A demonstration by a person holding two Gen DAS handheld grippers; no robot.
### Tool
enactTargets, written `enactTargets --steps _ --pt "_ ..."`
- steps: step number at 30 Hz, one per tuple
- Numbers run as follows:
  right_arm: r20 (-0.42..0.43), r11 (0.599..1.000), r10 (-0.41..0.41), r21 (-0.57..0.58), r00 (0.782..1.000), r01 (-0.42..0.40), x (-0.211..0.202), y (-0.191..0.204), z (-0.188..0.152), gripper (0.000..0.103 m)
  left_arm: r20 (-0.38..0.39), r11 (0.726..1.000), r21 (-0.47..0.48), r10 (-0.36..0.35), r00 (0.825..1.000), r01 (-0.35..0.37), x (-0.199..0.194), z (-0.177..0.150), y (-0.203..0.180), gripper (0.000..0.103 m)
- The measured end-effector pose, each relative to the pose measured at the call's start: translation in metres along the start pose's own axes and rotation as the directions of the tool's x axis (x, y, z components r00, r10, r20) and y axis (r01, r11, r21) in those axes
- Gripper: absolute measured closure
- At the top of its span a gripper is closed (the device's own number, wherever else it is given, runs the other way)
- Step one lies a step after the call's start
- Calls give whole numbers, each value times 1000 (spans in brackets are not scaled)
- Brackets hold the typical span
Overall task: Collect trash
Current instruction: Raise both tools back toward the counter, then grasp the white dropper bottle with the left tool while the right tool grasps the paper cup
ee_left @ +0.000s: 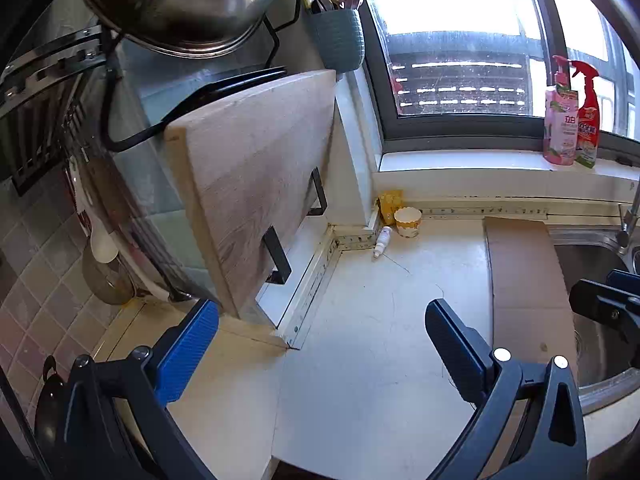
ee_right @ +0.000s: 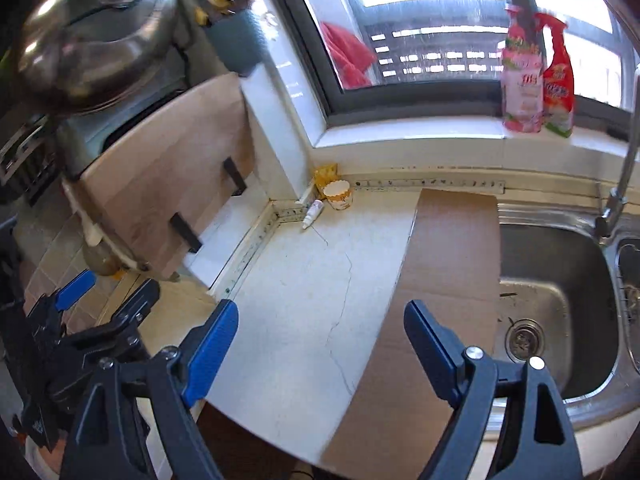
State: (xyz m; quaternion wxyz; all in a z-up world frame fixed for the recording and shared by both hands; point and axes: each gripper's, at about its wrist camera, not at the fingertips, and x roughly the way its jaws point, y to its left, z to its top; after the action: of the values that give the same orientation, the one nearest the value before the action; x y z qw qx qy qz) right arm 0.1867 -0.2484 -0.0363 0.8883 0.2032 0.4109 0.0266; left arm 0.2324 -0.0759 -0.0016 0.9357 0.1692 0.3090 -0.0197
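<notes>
A paper cup (ee_left: 408, 222) stands in the far corner of the white counter, with a yellow wrapper (ee_left: 390, 202) behind it and a small white bottle (ee_left: 382, 242) lying beside it. All three show in the right wrist view too: cup (ee_right: 338, 195), wrapper (ee_right: 325, 176), bottle (ee_right: 312, 213). A flat brown cardboard sheet (ee_left: 528, 280) lies by the sink (ee_right: 448, 264). My left gripper (ee_left: 320, 344) is open and empty, above the counter, well short of the trash. My right gripper (ee_right: 316, 344) is open and empty over the counter's front edge.
A wooden cutting board (ee_left: 256, 184) leans in a black rack at left under a steel pot lid (ee_left: 180, 4). A steel sink (ee_right: 560, 312) with a tap (ee_right: 616, 200) is at right. Two cleaner bottles (ee_left: 570, 124) stand on the window sill.
</notes>
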Motion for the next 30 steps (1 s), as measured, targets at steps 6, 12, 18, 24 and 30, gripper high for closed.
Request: enactTargets --steps 6,12,18,24,30 --pt "-81 998 61 31 995 -59 92 -30 62 18 -109 1000 2 -4 994 5 96 22 -26 2" --pt "-166 996 84 29 983 -80 194 -42 115 18 -190 999 6 -48 981 49 189 42 -47 6" --pt "-262 991 113 100 958 -90 302 -58 137 18 -241 996 54 -60 969 75 272 56 -78 13" --pt "-264 995 86 64 961 -71 359 -48 142 18 -297 996 24 -69 952 80 337 52 -85 13" --pt "-228 1000 -10 -29 974 4 391 -35 146 40 -324 995 -9 -97 941 100 366 46 -89 14"
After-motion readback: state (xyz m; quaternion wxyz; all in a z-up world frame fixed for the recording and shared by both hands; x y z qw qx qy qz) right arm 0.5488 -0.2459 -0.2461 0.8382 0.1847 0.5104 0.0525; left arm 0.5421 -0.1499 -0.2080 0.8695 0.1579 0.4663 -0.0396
